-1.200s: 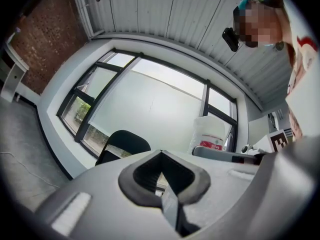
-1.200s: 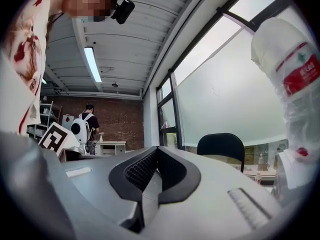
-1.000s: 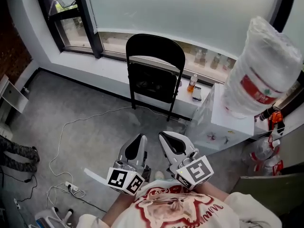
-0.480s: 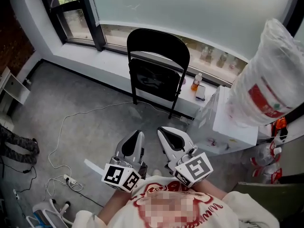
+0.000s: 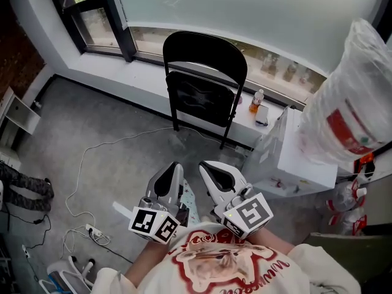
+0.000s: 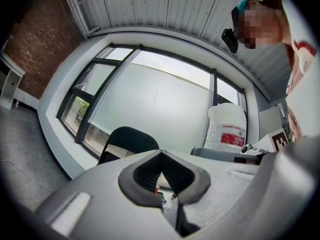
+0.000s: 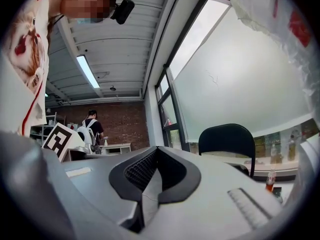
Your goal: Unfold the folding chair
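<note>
The black folding chair [image 5: 205, 54] stands folded flat against the white window ledge, backrest up, seat panel upright between its legs. It shows small and far off in the left gripper view [image 6: 127, 136] and in the right gripper view [image 7: 227, 136]. My left gripper [image 5: 173, 169] and right gripper [image 5: 208, 169] hang side by side close to my chest, well short of the chair. Both are shut with nothing in them, as the pressed pads of the left gripper [image 6: 161, 153] and the right gripper [image 7: 156, 153] show.
A large white plastic-wrapped sack [image 5: 352, 115] sits on a white cabinet [image 5: 300, 158] right of the chair. An orange bottle [image 5: 255, 101] stands on the ledge. A white cable [image 5: 92, 158] and power strip [image 5: 92, 231] lie on the grey floor. A person [image 7: 91, 124] stands far behind.
The head view has shifted a little, so the chair sits slightly lower and nearer. Both grippers drifted slightly left and forward and stayed shut.
</note>
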